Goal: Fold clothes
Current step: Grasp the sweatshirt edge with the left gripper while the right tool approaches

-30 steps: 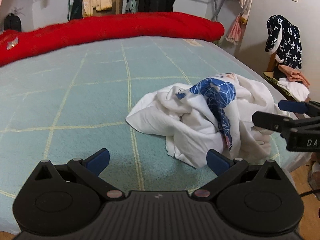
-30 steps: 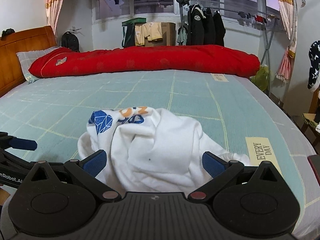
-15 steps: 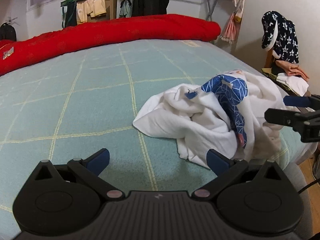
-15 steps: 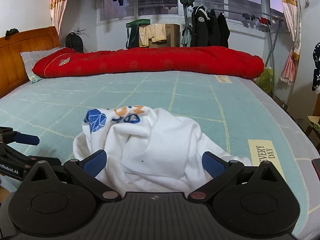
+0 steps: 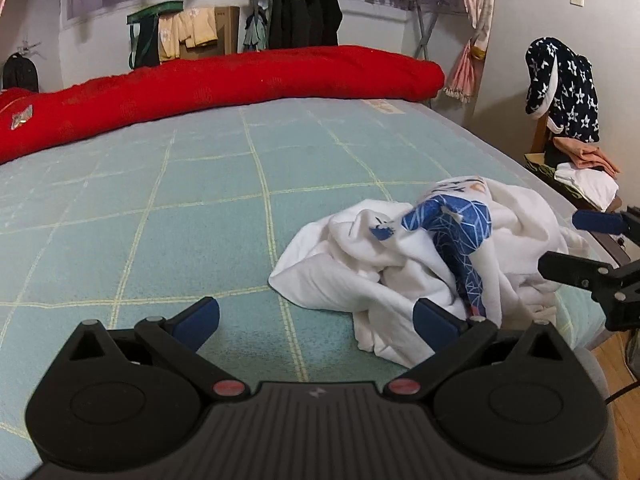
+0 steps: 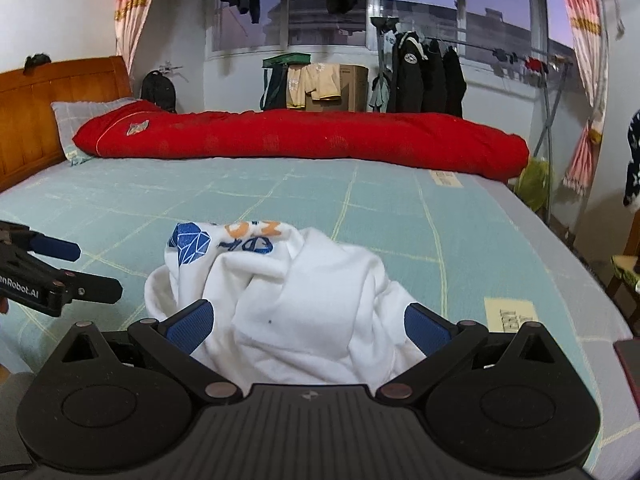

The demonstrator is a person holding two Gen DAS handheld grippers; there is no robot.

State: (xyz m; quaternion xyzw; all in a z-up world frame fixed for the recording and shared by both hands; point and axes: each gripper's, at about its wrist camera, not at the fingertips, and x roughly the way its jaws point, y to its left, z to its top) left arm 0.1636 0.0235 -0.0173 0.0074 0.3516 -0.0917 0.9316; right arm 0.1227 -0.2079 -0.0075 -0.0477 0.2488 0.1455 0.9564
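A crumpled white garment (image 5: 400, 272) with a blue and orange print lies bunched near the bed's front right corner. My left gripper (image 5: 316, 320) is open, low over the sheet, with the garment's edge by its right finger. The same white garment (image 6: 304, 300) fills the middle of the right wrist view. My right gripper (image 6: 308, 326) is open just in front of it, its fingers either side of the heap's near edge. Each gripper shows in the other's view: the right gripper (image 5: 588, 248) at the far right, the left gripper (image 6: 76, 268) at the far left.
The bed has a teal checked sheet (image 5: 180, 208) and a long red quilt (image 6: 304, 140) rolled along its far side. A wooden headboard (image 6: 40, 112) stands at the left. A chair with piled clothes (image 5: 576, 160) stands off the bed's right edge.
Both grippers have drawn back and risen a little, so the garment sits farther right and lower in the left view. The garment has not moved and both stay open.
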